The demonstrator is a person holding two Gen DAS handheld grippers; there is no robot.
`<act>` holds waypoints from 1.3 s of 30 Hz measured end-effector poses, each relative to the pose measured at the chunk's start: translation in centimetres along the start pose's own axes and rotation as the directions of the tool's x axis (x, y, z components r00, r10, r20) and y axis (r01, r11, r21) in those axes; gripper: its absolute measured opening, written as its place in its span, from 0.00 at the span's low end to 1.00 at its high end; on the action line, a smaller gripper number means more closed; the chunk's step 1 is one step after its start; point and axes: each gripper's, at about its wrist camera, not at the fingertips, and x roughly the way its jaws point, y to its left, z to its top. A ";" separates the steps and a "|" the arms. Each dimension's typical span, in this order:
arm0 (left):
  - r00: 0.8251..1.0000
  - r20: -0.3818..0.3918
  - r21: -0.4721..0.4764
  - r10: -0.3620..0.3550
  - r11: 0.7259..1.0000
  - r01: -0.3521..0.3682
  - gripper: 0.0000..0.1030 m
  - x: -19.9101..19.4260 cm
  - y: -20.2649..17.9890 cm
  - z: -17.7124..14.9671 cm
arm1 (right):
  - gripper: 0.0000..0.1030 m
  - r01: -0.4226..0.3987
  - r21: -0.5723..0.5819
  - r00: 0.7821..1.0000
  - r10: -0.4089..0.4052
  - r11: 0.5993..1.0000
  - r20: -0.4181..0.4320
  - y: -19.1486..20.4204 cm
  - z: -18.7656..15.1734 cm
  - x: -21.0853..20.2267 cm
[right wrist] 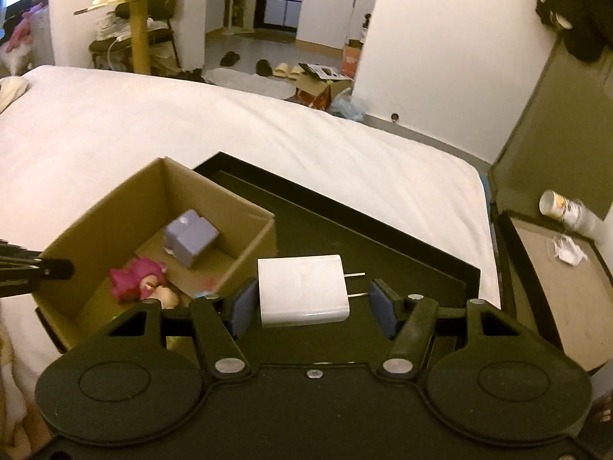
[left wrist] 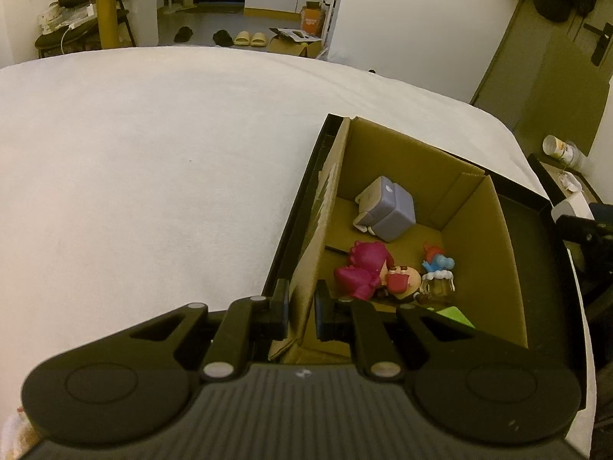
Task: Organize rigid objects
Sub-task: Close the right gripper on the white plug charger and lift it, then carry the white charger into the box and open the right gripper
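Note:
A cardboard box (left wrist: pixel 494 237) stands in a black tray (left wrist: pixel 536 230) on a white bed. Inside lie a grey-purple cube toy (left wrist: pixel 389 212), a magenta figure (left wrist: pixel 367 268) and a small blue-topped figure (left wrist: pixel 438 274). My left gripper (left wrist: pixel 300 314) is shut on the box's left wall (left wrist: pixel 318 230). In the right wrist view, a white plug charger (right wrist: pixel 302 291) lies on the tray (right wrist: pixel 345 222) between the fingers of my open right gripper (right wrist: pixel 312 306), its prongs pointing right. The box (right wrist: pixel 95 207) is to the left there.
The white bed (left wrist: pixel 134 172) spreads left and ahead. A bedside table (right wrist: pixel 555 287) with a tipped cup (right wrist: pixel 563 207) and crumpled paper stands right of the bed. A green object (left wrist: pixel 456 314) lies at the box's near end. Slippers and boxes lie on the far floor.

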 end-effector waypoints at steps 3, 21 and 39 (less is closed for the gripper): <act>1.000 0.000 -0.001 -0.001 1.000 0.001 0.11 0.0 0.0 0.0 | 0.59 0.000 -0.011 1.000 0.000 1.000 0.009 0.8 0.4 -0.2; 1.000 -0.003 -0.013 -0.030 0.999 0.030 0.12 -0.1 0.4 0.0 | 0.60 -0.046 -0.122 0.999 0.047 0.991 0.012 5.6 2.9 1.5; 0.999 0.003 -0.018 -0.044 0.999 0.044 0.12 0.0 0.8 0.0 | 0.60 -0.040 -0.172 0.998 0.031 0.984 -0.054 8.4 2.7 5.9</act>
